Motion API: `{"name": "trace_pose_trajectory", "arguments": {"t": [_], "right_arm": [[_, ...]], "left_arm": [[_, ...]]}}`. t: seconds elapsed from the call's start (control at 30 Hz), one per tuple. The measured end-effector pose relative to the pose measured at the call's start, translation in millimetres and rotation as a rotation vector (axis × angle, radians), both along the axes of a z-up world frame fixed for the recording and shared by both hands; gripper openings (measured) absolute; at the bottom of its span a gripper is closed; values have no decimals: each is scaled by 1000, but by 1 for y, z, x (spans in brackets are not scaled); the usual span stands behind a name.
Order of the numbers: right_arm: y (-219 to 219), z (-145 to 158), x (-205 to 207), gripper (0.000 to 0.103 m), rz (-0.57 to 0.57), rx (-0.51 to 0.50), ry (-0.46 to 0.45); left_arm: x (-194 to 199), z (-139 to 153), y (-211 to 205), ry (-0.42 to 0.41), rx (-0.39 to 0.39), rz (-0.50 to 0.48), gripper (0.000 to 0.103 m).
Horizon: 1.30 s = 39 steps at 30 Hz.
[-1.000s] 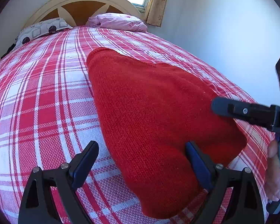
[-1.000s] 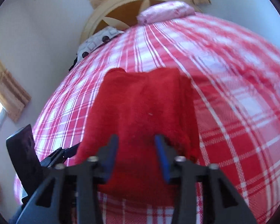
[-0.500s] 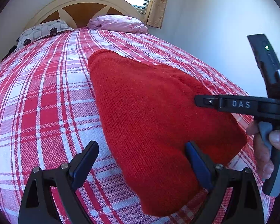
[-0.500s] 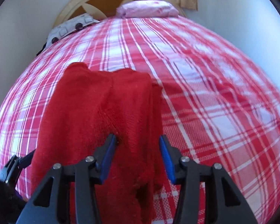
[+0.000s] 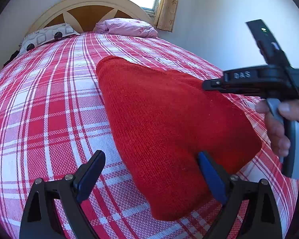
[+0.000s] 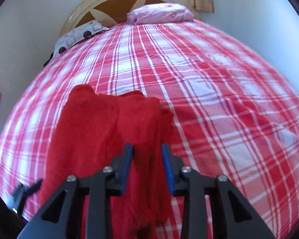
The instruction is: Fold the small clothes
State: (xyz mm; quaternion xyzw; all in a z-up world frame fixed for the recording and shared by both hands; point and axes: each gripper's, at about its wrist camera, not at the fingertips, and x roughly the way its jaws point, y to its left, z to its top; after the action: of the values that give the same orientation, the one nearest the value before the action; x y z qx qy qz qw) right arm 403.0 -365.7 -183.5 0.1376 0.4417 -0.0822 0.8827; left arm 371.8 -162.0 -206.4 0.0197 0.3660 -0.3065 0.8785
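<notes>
- Red knitted garment (image 5: 169, 123) lies on my red-and-white plaid bedspread (image 5: 49, 107), toward the near end of the bed, its edges doubled over in the right wrist view.
- My right gripper (image 6: 147, 159) has just been closing; a raised fold of the knit stands between its blue pads (image 6: 166, 166), which look to be pinching it.
- My left gripper (image 5: 151, 171) is spread wide just above the garment's near corner, gripping nothing; one finger overlaps the red edge, the other hangs over bare plaid.
- A hand (image 5: 285, 127) holds the right tool's handle.
- Far off, a pink pillow (image 5: 127, 26) and patterned pillow (image 5: 47, 36) sit against the headboard (image 5: 89, 6).
</notes>
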Motion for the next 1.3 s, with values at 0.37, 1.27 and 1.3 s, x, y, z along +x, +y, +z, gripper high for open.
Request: {"name": "trace_pose_trajectory", "arguments": {"t": [0.37, 1.27, 1.3], "right_arm": [[-17, -26, 40, 9, -14, 52, 97], [30, -30, -56, 76, 127, -66, 90], [24, -34, -55, 78, 106, -37, 87]], "left_arm": [[0, -1, -5, -1, 22, -9, 94], [9, -7, -3, 55, 7, -12, 94], [9, -7, -3, 56, 6, -13, 94]]}}
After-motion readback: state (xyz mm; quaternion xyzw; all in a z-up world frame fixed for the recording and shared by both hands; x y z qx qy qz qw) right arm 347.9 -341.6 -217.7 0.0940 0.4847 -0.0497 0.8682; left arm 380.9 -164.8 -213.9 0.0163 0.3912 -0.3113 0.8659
